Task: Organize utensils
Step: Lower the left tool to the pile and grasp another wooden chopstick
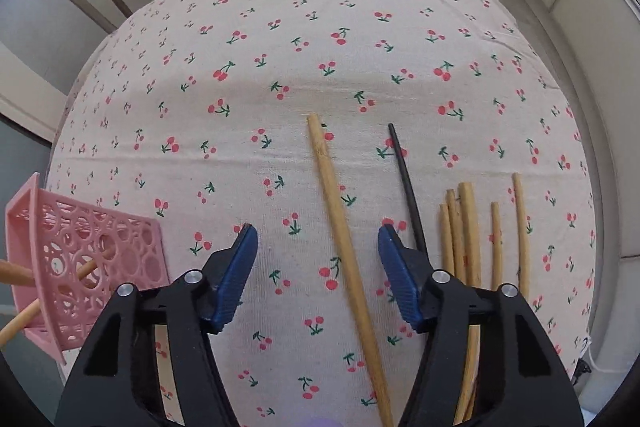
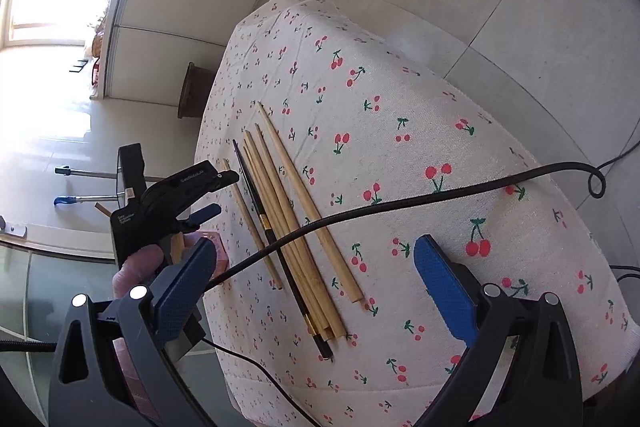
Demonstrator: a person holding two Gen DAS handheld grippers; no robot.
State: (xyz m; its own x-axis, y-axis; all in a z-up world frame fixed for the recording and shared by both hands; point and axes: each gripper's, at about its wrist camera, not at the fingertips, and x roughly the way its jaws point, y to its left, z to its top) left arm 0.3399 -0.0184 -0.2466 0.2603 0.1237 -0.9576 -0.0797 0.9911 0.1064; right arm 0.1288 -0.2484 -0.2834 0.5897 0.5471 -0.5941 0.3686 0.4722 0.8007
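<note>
We hold left tongs [image 1: 314, 241] part open w/ nothing gripped, straddling a lone bamboo chopstick [image 1: 344, 251] mid-worktop [image 1: 320, 27] prob. to pick it for the pink basket [image 1: 86, 267] at the left edge, while right tongs [image 2: 316, 267] hang wide open, empty.

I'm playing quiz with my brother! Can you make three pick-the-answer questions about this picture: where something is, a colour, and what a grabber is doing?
1. Where is the lone wooden chopstick?
A. between the left gripper's blue fingers
B. inside the basket
C. on the floor

2. What colour is the basket?
A. green
B. pink
C. black

3. How is the right gripper?
A. shut on a chopstick
B. holding the basket
C. open and empty

Answers: 1 A, it lies on the tablecloth between the open fingers. 2 B, its holey walls are pink. 3 C, nothing sits between its fingers.
</note>
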